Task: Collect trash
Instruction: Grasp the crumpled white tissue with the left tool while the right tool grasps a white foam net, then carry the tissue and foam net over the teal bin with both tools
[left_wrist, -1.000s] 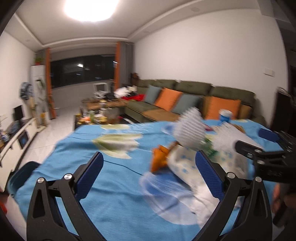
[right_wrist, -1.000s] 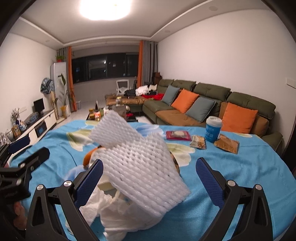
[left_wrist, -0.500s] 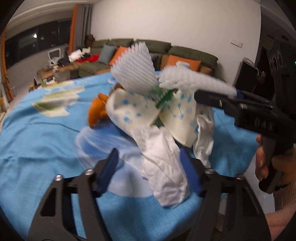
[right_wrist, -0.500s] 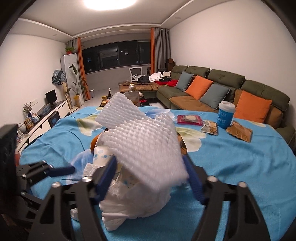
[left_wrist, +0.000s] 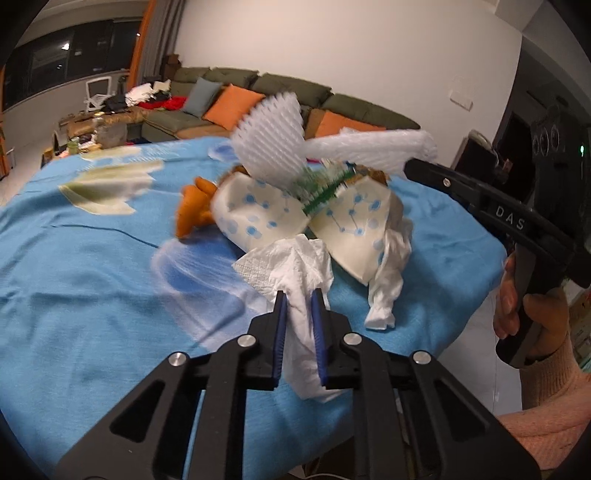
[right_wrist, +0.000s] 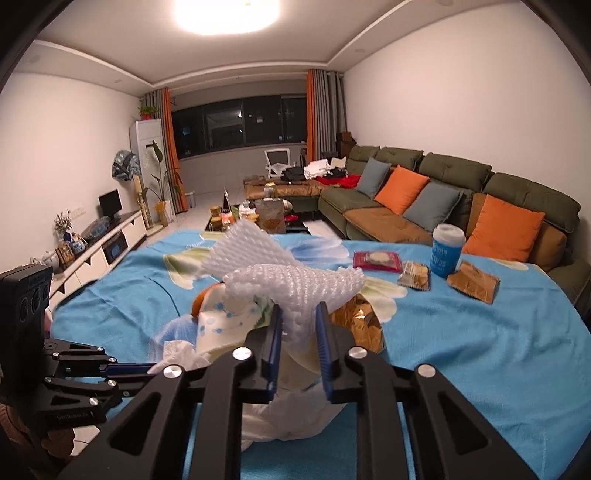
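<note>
Both grippers, wide apart a second ago, have drawn together onto the trash pile, and the left camera has swung in close to it. On the left, the left gripper (left_wrist: 297, 301) is clamped on a crumpled white tissue (left_wrist: 295, 266) at the near edge of the pile, the blue pads pressing it from both sides. The pile lies on the blue floral tablecloth (left_wrist: 92, 277) near the table's edge: orange peel (left_wrist: 192, 210) at its left, a torn dotted paper cup (left_wrist: 258, 214) in the middle, a green-edged wrapper (left_wrist: 321, 188) across it, and white foam netting (left_wrist: 273, 140) on top. To the right, the right gripper (right_wrist: 298, 314) is closed on a second foam net (right_wrist: 295, 284) that crowns the pile, with a gold foil wrapper (right_wrist: 364, 325) just behind its right finger. Further right, well apart from the pile, stand a blue cup (right_wrist: 446, 251), a red snack packet (right_wrist: 376, 260) and two more packets (right_wrist: 472, 286); whether these count as trash cannot be told. The step in hand appears to be gathering the loose pile as one bundle, held at two points. The next move likely calls for lifting both grippers together at equal pace, since the cup, peel and wrappers are gripped by neither claw and could spill out. No bin is visible in either view.
</note>
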